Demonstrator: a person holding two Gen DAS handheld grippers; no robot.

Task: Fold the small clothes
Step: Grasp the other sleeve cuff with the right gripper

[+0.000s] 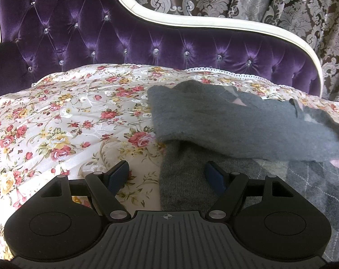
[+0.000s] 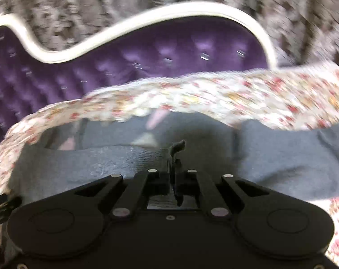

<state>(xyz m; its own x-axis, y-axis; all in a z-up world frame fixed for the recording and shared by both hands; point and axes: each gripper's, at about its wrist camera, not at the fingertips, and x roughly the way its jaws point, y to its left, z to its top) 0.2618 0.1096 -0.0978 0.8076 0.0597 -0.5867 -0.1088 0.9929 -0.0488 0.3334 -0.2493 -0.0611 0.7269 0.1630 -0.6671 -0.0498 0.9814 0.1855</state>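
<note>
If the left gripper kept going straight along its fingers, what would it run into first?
Probably the grey knit garment: the open left gripper points down at its edge lying on the floral bedspread. The folded-over layer lies further along. Depth is hard to judge.

My left view is sharp and evenly daylit with sheen on the purple headboard (image 1: 124,38) toward eleven o'clock, while my right view smears with motion blur, edges bowed.

Floral bedspread (image 1: 64,121) lies open leftward; purple headboard (image 1: 124,33) walls the far side.
</note>
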